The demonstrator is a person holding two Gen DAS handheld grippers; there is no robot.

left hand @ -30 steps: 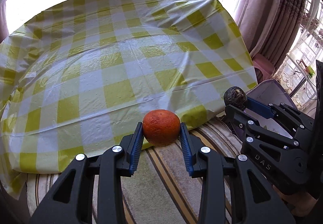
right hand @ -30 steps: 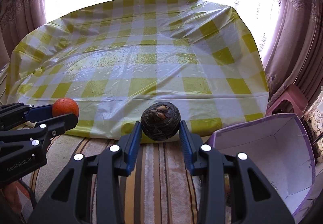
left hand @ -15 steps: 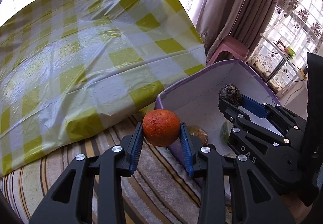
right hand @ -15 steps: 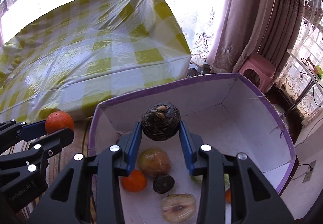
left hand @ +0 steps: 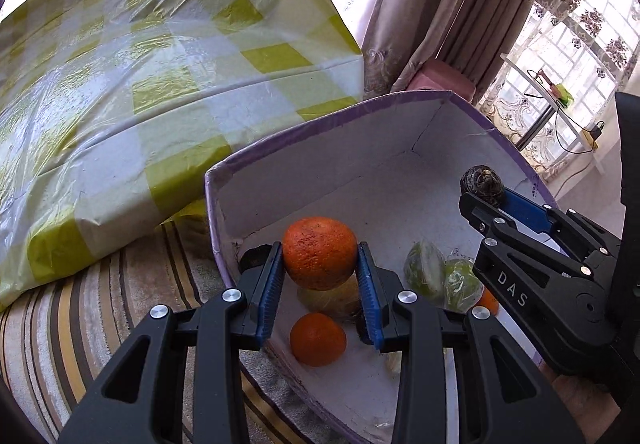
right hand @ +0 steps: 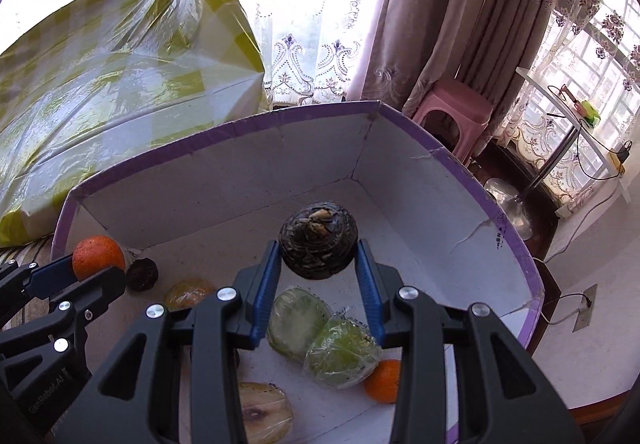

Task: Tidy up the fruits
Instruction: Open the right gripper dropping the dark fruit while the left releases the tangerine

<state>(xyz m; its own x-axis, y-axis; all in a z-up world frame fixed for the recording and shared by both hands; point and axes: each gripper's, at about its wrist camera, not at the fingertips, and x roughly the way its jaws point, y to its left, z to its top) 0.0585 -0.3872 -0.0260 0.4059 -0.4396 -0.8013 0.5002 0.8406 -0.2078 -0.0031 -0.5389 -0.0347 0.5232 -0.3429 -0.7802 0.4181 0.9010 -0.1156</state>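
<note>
Orange fruit [left hand: 319, 252] sits clamped in my left tool [left hand: 320, 276], dark round fruit [right hand: 318, 246] clamped in my right tool [right hand: 318, 280], both held above the purple-rimmed box [right hand: 400, 171] of fruit.

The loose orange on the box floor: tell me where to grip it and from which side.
Grip the loose orange across its widest middle, coming straight down from above. It is round, so any opposing sides work, but the box walls block a low sideways approach, and the wrapped fruit lies close behind it.
</note>
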